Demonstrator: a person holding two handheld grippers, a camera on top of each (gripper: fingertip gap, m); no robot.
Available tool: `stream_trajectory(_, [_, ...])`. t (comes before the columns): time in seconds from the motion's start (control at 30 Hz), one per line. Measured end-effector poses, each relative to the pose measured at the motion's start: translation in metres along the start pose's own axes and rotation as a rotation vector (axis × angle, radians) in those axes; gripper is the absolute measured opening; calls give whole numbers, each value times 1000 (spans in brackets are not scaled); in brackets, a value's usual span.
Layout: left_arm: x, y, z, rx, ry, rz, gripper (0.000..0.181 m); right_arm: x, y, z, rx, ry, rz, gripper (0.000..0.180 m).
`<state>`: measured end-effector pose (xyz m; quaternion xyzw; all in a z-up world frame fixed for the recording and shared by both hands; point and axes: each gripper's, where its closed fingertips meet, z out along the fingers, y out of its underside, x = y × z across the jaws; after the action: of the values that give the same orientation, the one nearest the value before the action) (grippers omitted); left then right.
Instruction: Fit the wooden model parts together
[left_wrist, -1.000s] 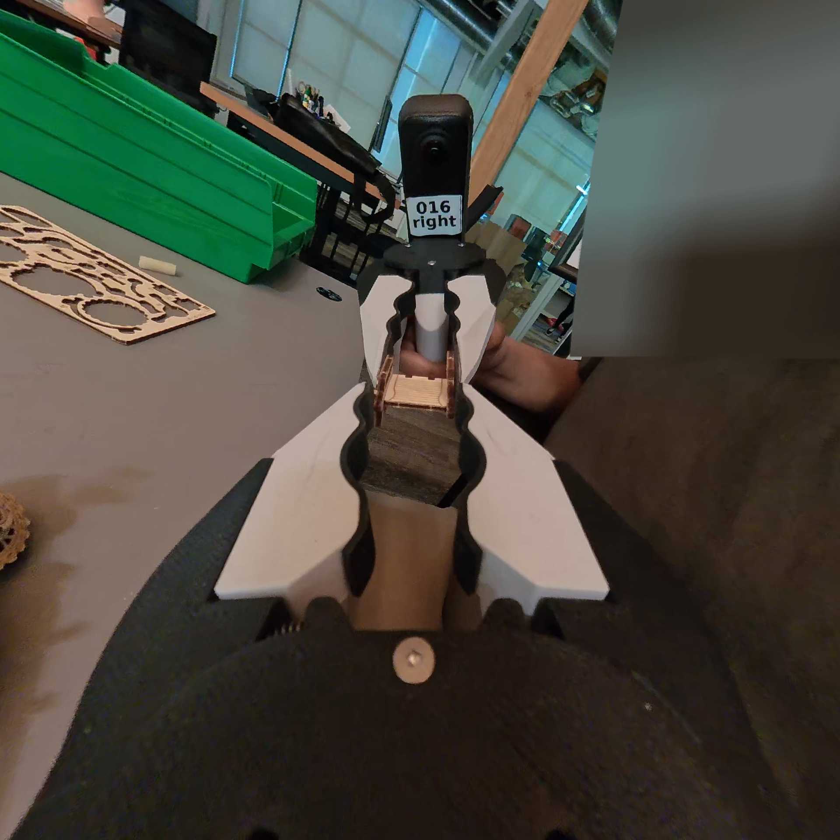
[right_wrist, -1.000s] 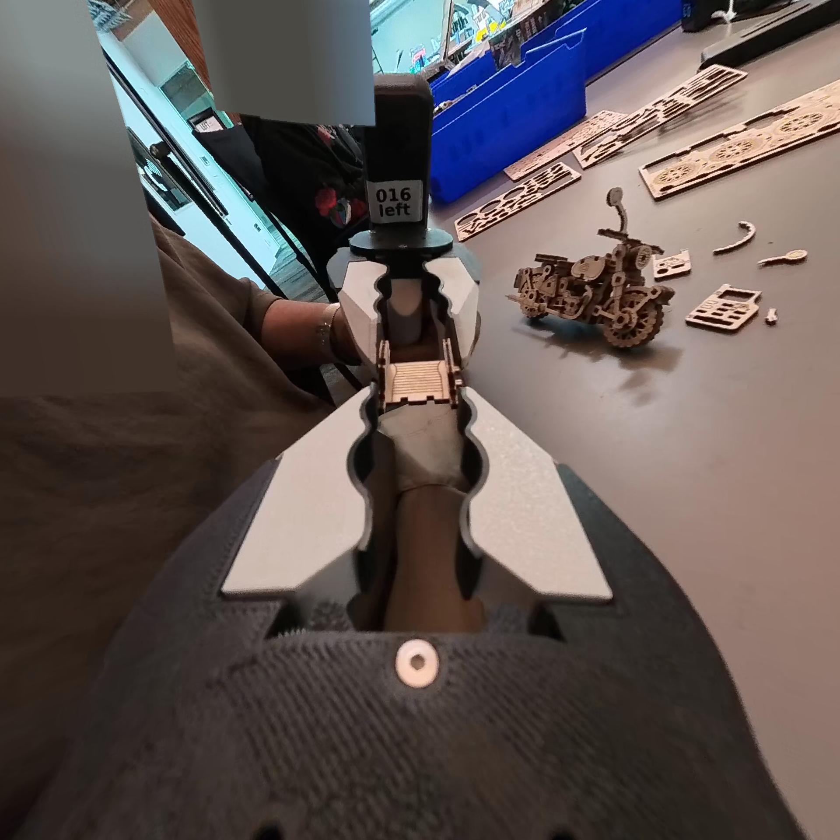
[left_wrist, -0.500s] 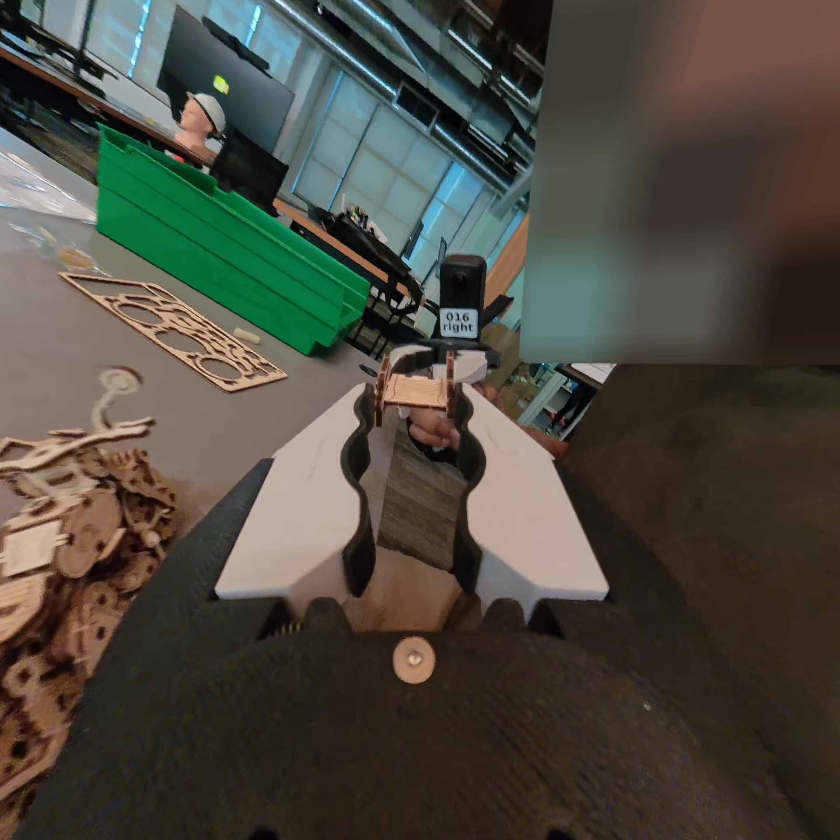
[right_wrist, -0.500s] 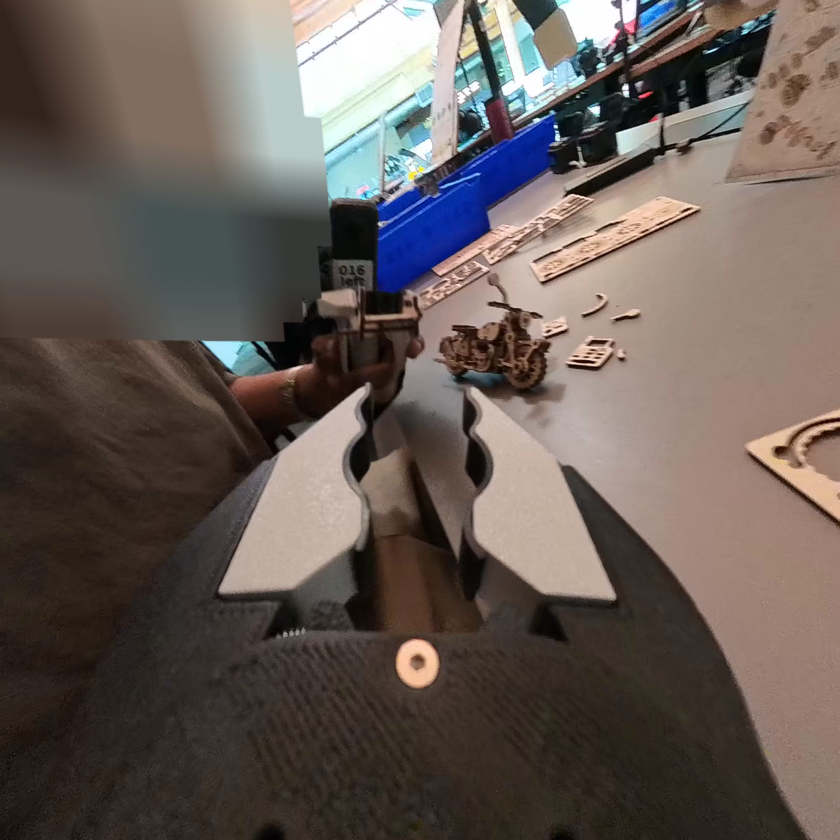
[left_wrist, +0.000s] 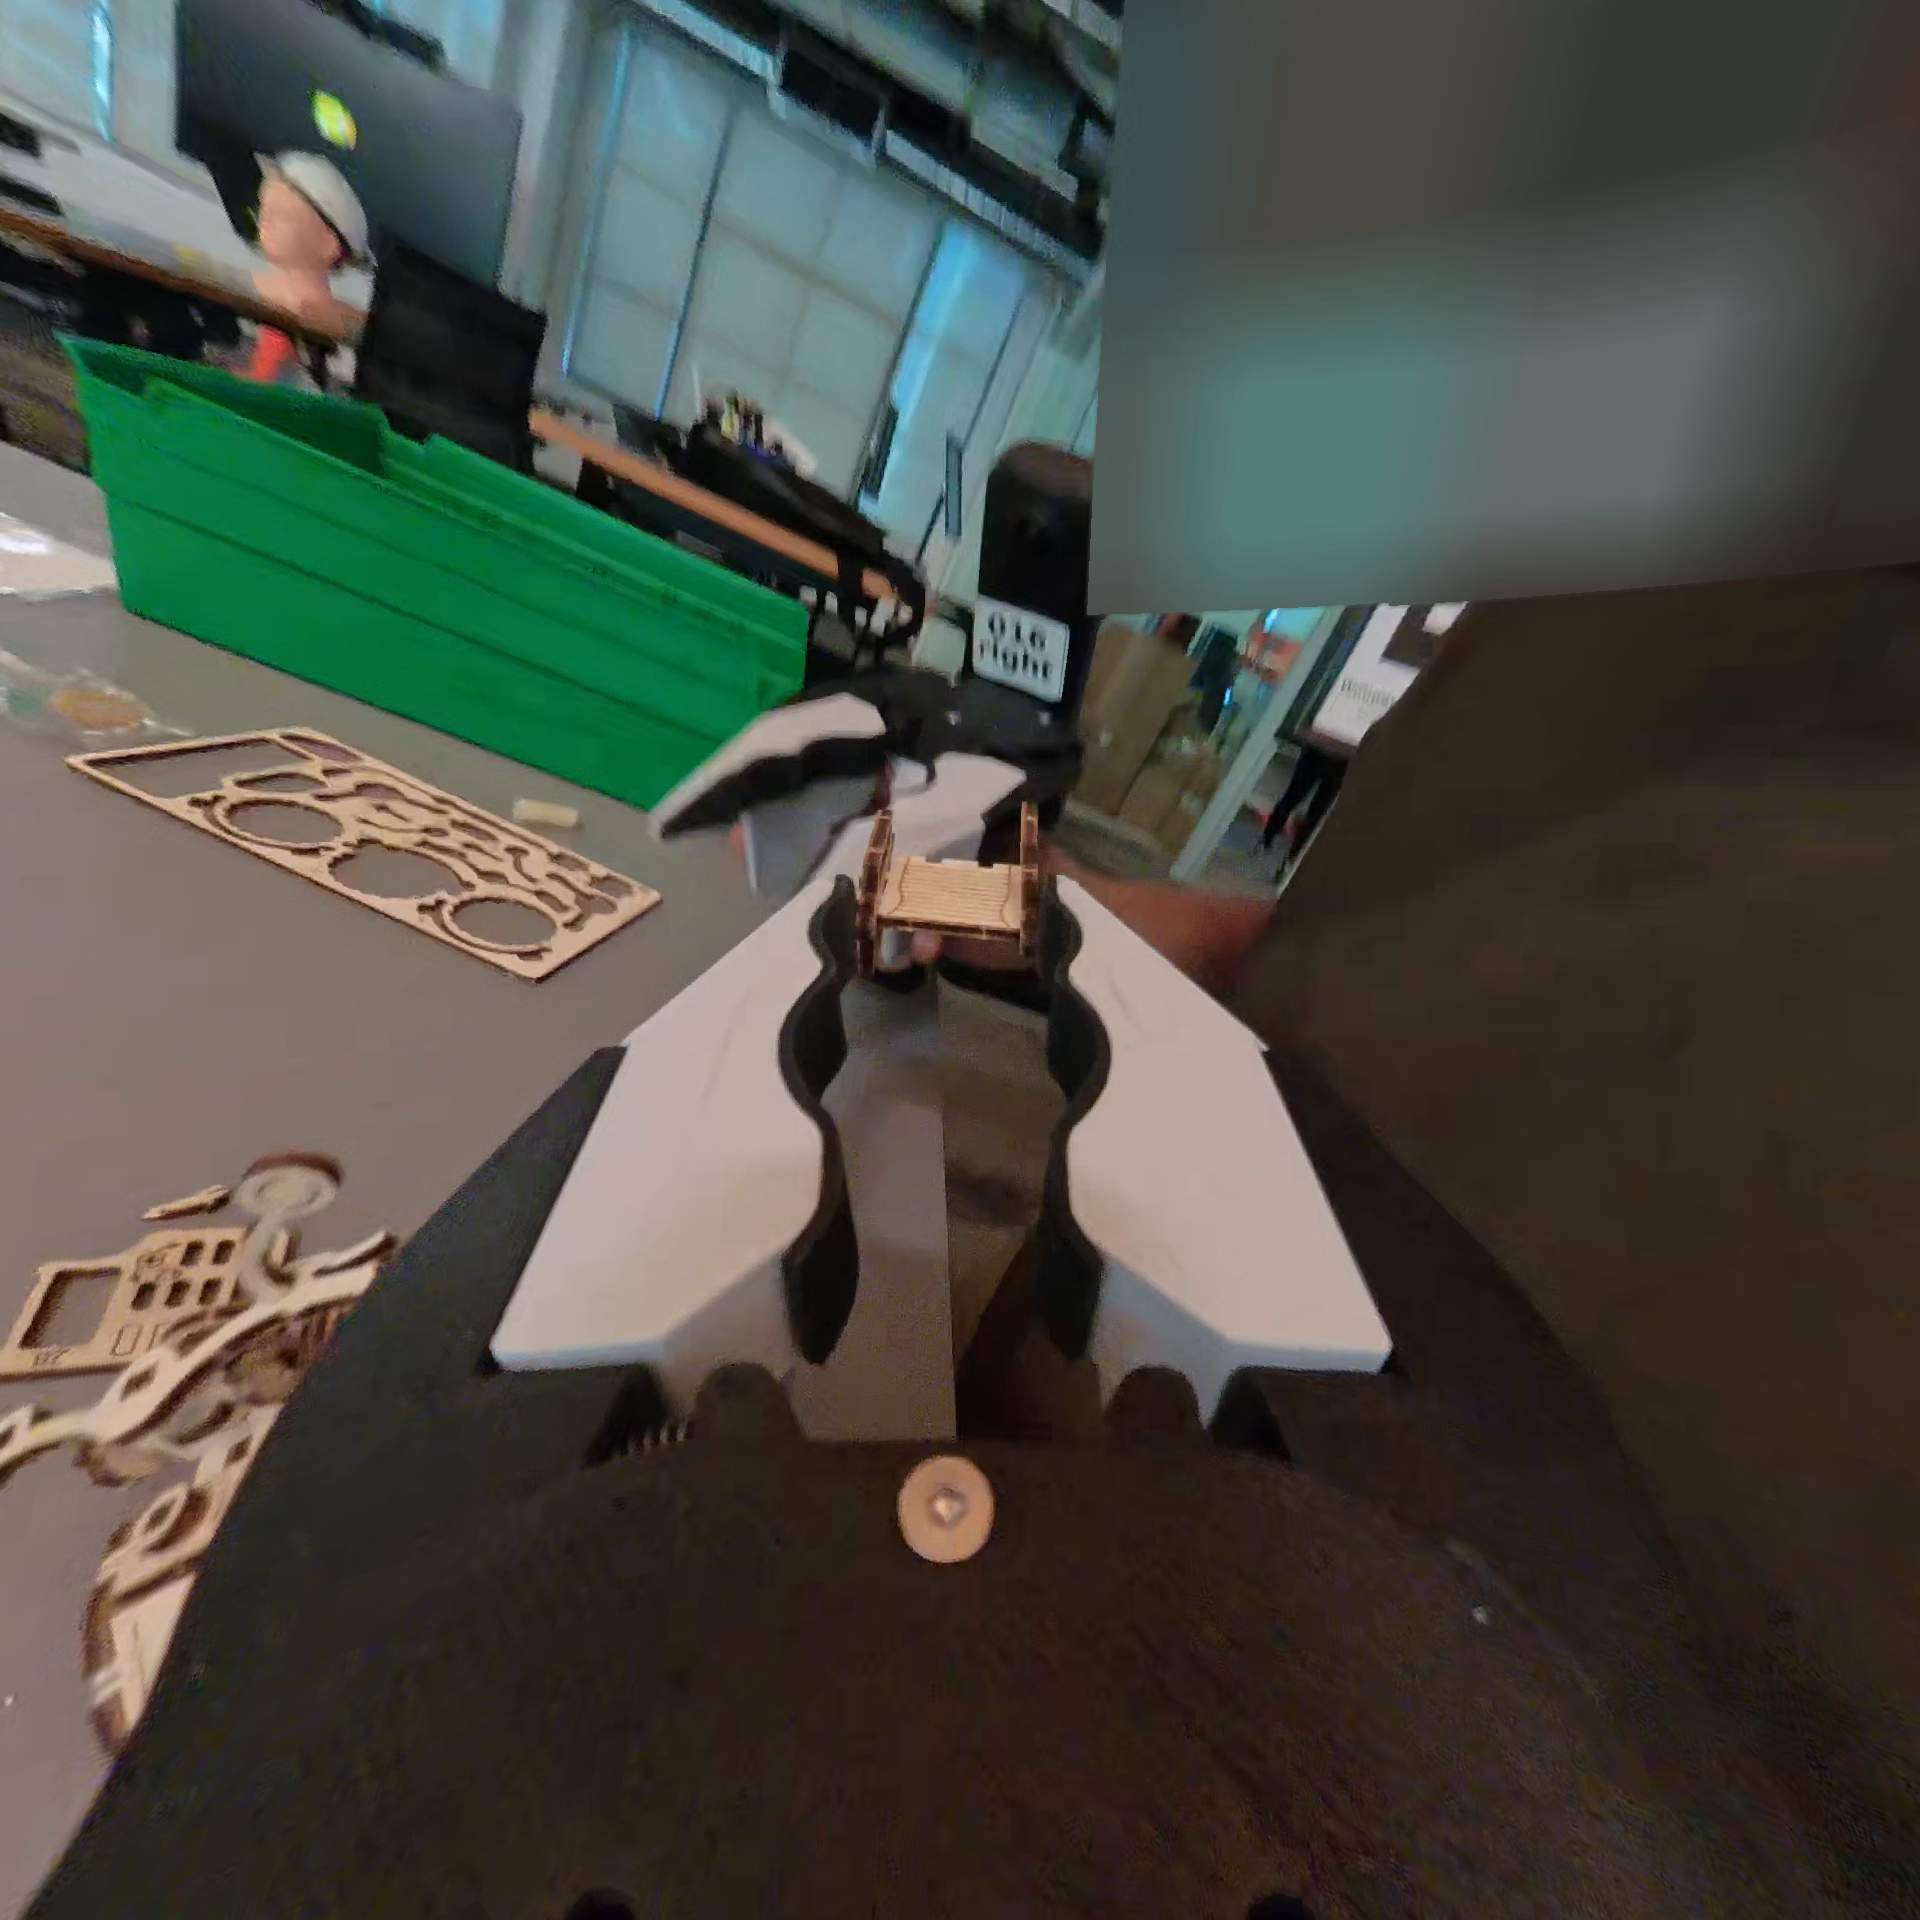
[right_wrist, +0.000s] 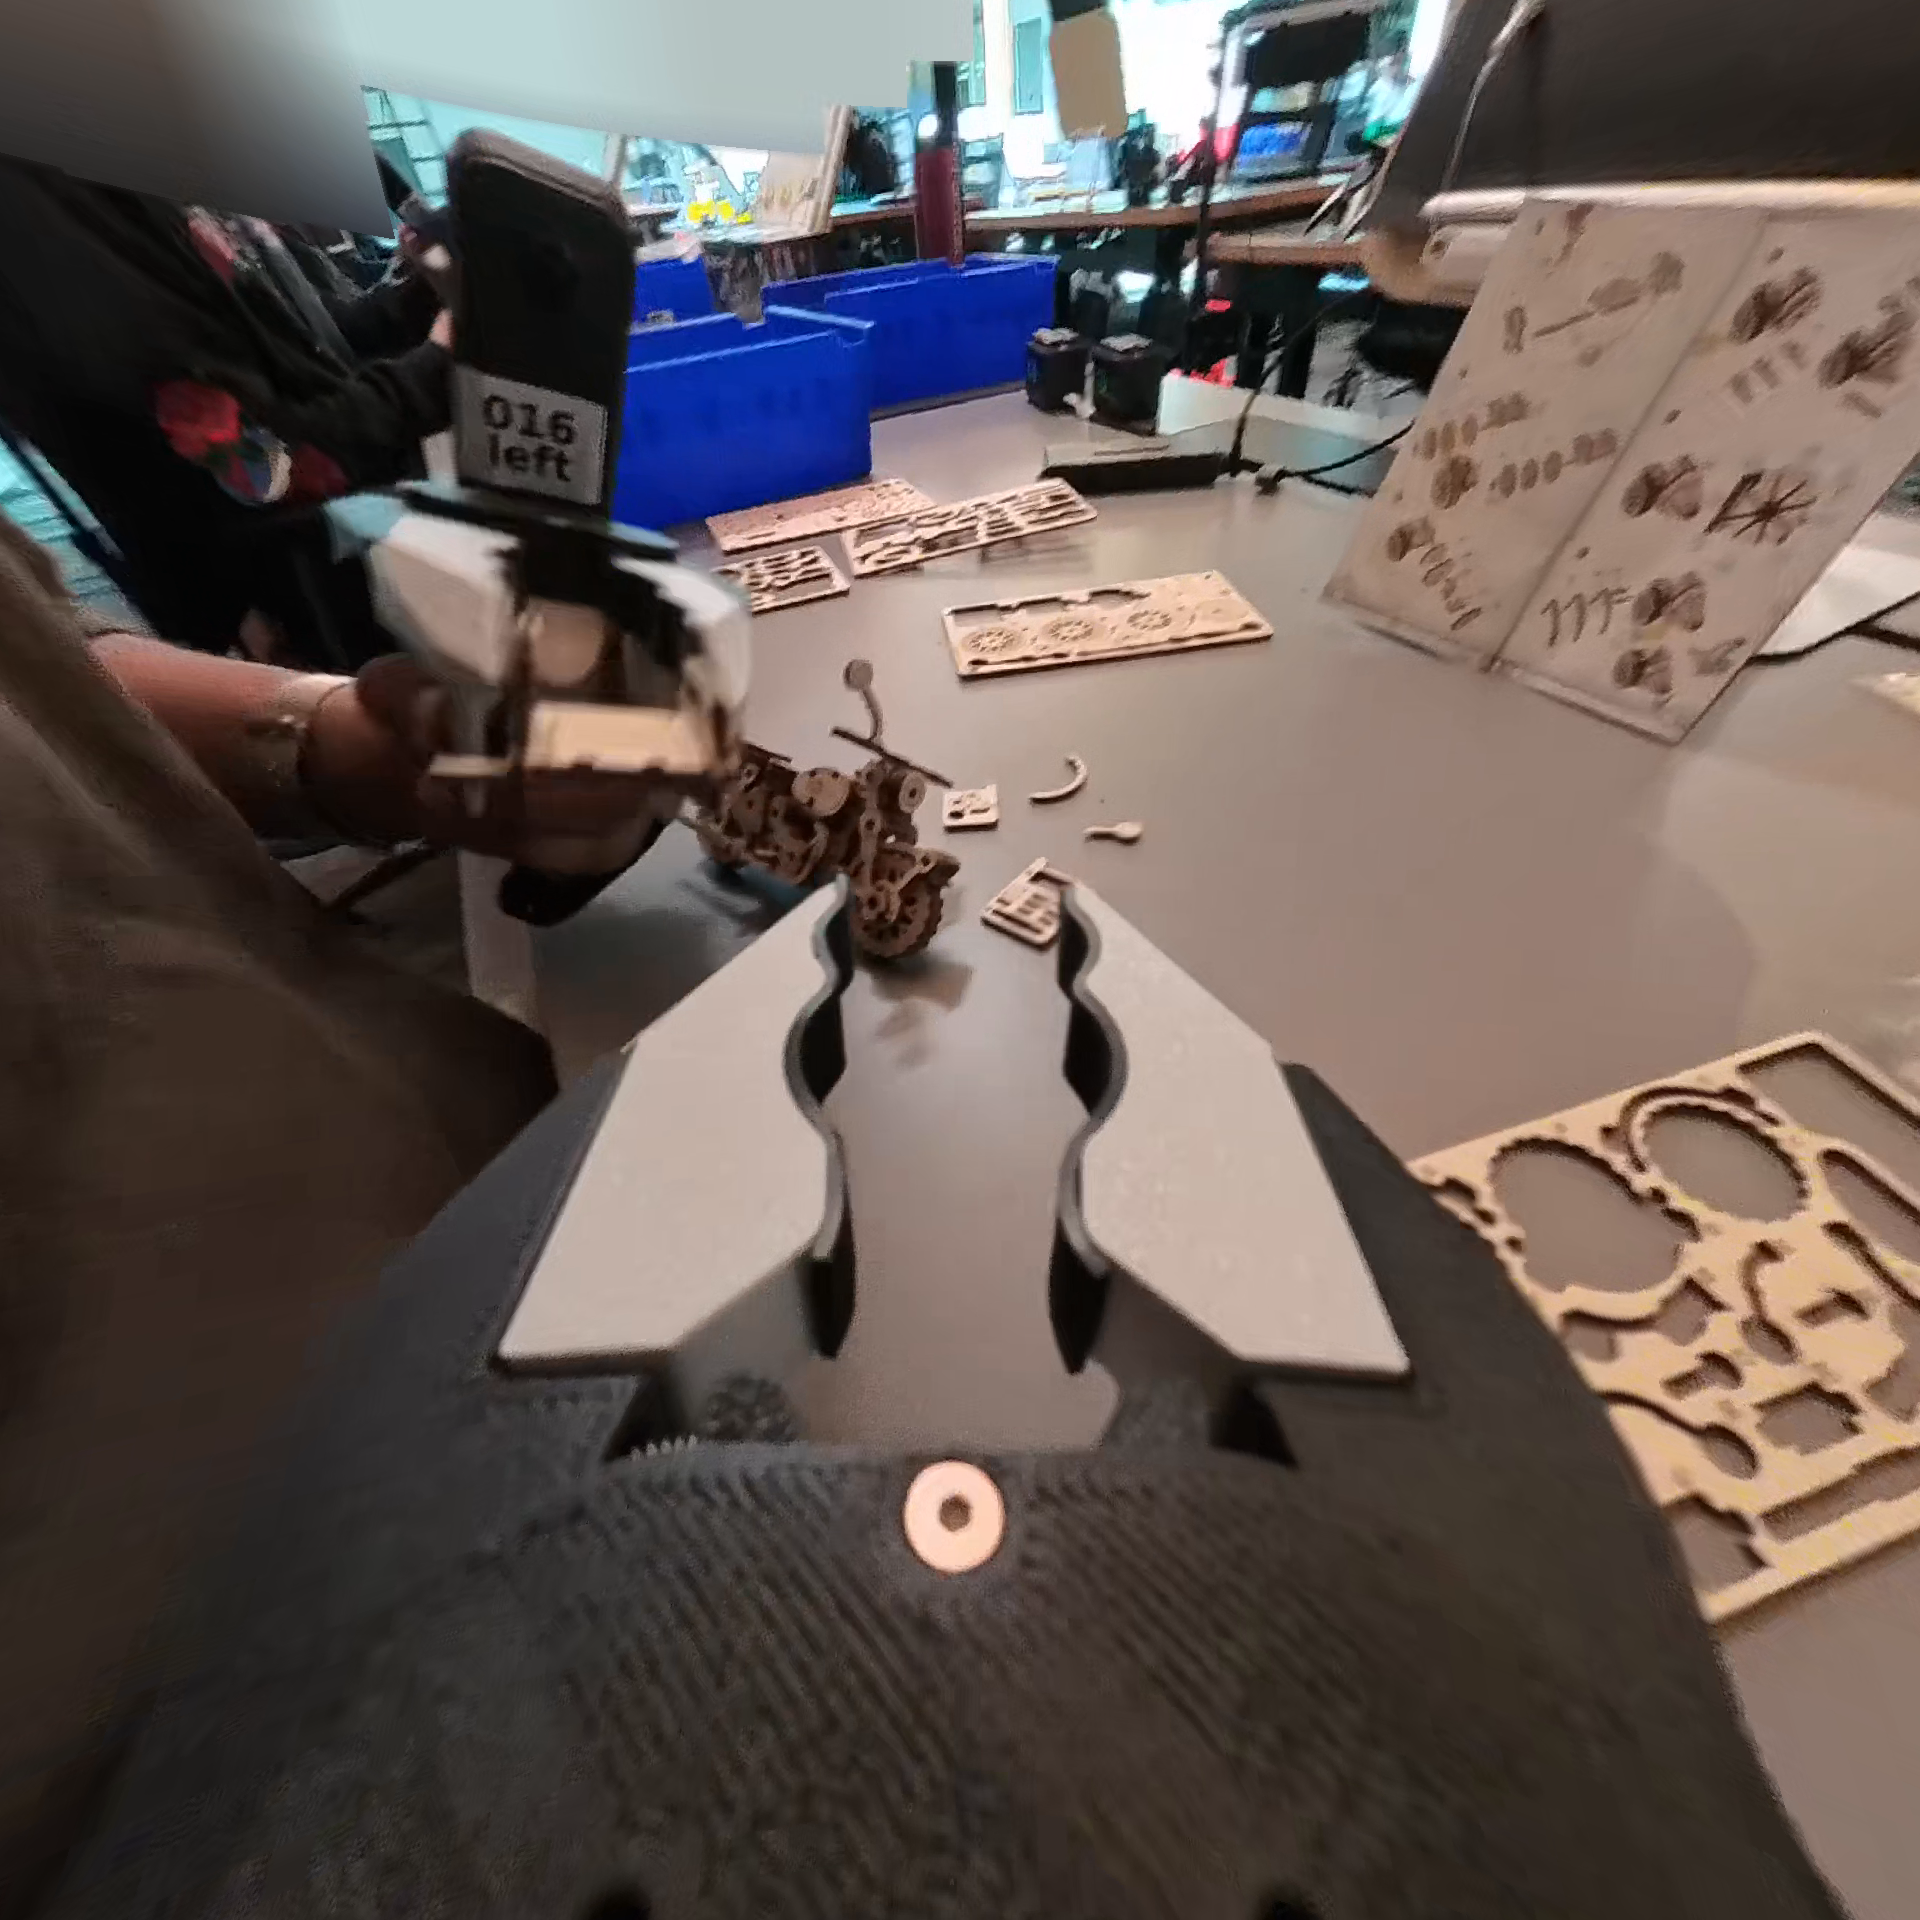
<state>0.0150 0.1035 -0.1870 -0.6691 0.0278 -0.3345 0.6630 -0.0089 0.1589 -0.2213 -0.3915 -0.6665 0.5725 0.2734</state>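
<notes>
My left gripper is shut on a small wooden box-shaped subassembly with slatted top and notched side plates, held in the air at its fingertips. It shows in the right wrist view as well, the left gripper holding the subassembly at the upper left. My right gripper is open and empty, pointing at the table, apart from the subassembly. In the left wrist view the right gripper is blurred, just behind and left of the held part. An assembled wooden motorcycle stands on the grey table.
Cut-out wooden sheets lie near me, farther back and by the green bin. Small loose wooden pieces lie beside the motorcycle, more at the left. A green bin, blue bins, a propped instruction sheet. The assembled wooden motorcycle sits 11 cm or so from the ends of my left fingers.
A second ago both grippers held the subassembly between them. My right gripper has let go, drawn back and swung toward the table. My left gripper still holds the part and has lifted.
</notes>
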Motion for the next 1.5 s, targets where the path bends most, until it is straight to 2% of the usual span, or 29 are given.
stream_trajectory(0.07, [8,1,3,-10,10,32,33,11,-8,2,26,48,-29,47])
stream_trajectory(0.17, [10,1,6,39,-42,37,33,24,-20,-2,52,130,-122,44])
stream_trajectory(0.3, [0,28,8,-110,-143,179,33,20,-26,-14,98,166,-104,44])
stream_trajectory(0.4, [4,33,4,-114,-191,222,33,10,-34,-23,121,202,-117,47])
stream_trajectory(0.53, [8,37,5,-121,-196,208,33,6,-21,-22,17,261,-198,51])
stream_trajectory(0.63, [1,40,2,-161,-244,247,33,7,-2,-13,-96,262,-147,49])
stream_trajectory(0.7, [-1,39,1,-156,-244,237,34,10,5,-9,-125,266,-120,37])
stream_trajectory(0.77, [-4,38,0,-149,-251,207,34,18,5,-8,-101,309,-95,3])
stream_trajectory(0.8, [-5,37,0,-146,-248,192,34,23,3,-9,-79,342,-72,0])
stream_trajectory(0.9, [-8,36,-2,-137,-246,161,34,32,-1,-10,-43,400,-27,0])
stream_trajectory(1.0, [-9,35,-2,-135,-243,151,34,38,0,-10,-52,469,-76,0])
stream_trajectory(1.13, [-8,37,0,-146,-237,153,34,44,12,-10,-164,554,-243,0])
stream_trajectory(1.2, [-8,38,2,-152,-232,148,34,49,21,-12,-226,587,-310,13])
stream_trajectory(1.27, [-9,39,3,-158,-227,136,34,48,35,-12,-291,554,-332,15])
stream_trajectory(1.43, [-12,38,4,-150,-222,101,34,47,55,-12,-326,462,-63,33])
stream_trajectory(1.5, [-12,37,4,-146,-219,94,34,46,57,-13,-318,427,36,27])
